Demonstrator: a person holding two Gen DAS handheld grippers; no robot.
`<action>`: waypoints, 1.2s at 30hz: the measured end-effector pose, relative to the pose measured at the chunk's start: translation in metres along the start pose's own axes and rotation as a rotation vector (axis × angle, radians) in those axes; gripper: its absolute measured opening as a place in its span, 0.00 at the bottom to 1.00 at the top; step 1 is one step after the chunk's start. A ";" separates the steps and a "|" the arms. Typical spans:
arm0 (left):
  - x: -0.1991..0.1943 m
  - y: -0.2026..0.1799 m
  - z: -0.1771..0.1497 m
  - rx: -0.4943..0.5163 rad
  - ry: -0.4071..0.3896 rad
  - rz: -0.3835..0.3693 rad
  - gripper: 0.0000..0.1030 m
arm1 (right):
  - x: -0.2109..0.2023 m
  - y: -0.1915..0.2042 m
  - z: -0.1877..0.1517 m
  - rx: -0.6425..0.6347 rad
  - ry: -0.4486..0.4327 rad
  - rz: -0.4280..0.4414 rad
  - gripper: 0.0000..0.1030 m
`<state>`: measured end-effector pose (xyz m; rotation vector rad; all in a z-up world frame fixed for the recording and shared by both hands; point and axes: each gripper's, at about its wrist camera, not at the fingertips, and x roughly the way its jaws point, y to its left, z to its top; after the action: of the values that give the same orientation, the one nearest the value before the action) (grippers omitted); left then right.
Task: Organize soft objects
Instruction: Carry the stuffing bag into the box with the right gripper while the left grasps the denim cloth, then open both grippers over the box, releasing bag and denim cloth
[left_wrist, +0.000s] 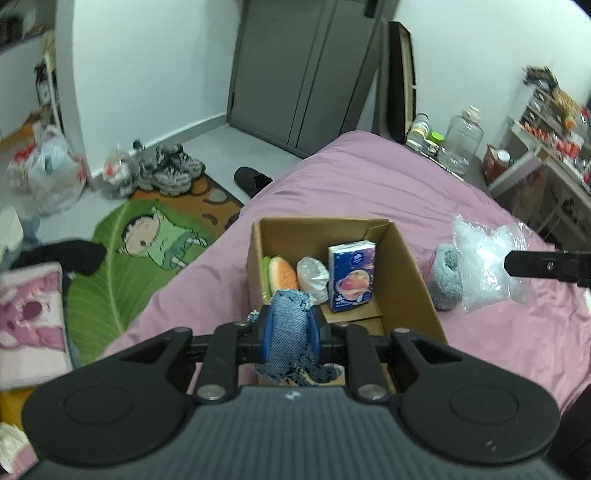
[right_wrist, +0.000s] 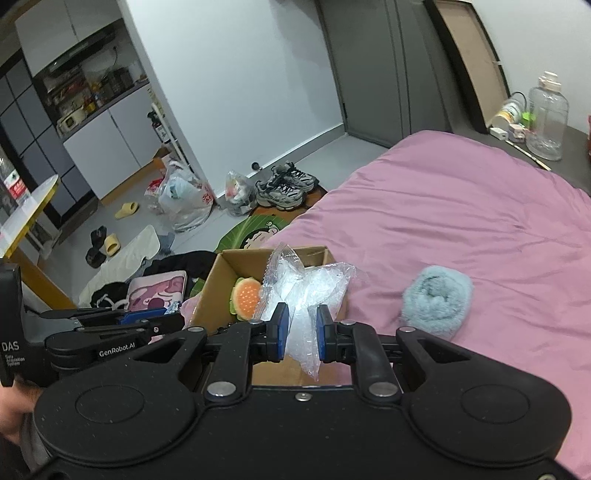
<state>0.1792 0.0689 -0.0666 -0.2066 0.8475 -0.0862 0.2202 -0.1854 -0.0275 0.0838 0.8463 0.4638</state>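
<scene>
An open cardboard box stands on the pink bed; it also shows in the right wrist view. Inside lie a plush burger, a clear plastic bundle and a blue tissue pack. My left gripper is shut on a blue denim cloth over the box's near edge. My right gripper is shut on a clear bubble-wrap bag beside the box's right wall. A rolled light-blue towel lies on the bed to the right.
The pink bedspread stretches right and back. On the floor to the left are a green cartoon rug, sneakers, plastic bags and clothes. A large clear bottle stands on the nightstand.
</scene>
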 end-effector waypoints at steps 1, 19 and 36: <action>0.002 0.004 -0.002 -0.012 0.004 0.002 0.19 | 0.002 0.003 0.001 -0.010 0.001 0.000 0.15; 0.007 -0.006 0.003 -0.047 -0.031 -0.087 0.18 | 0.032 0.023 0.005 -0.083 0.058 0.025 0.15; 0.000 -0.020 -0.003 0.033 -0.034 -0.008 0.44 | 0.048 0.035 0.010 -0.064 0.082 0.067 0.16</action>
<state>0.1774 0.0489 -0.0640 -0.1801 0.8105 -0.1041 0.2422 -0.1327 -0.0460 0.0343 0.9103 0.5595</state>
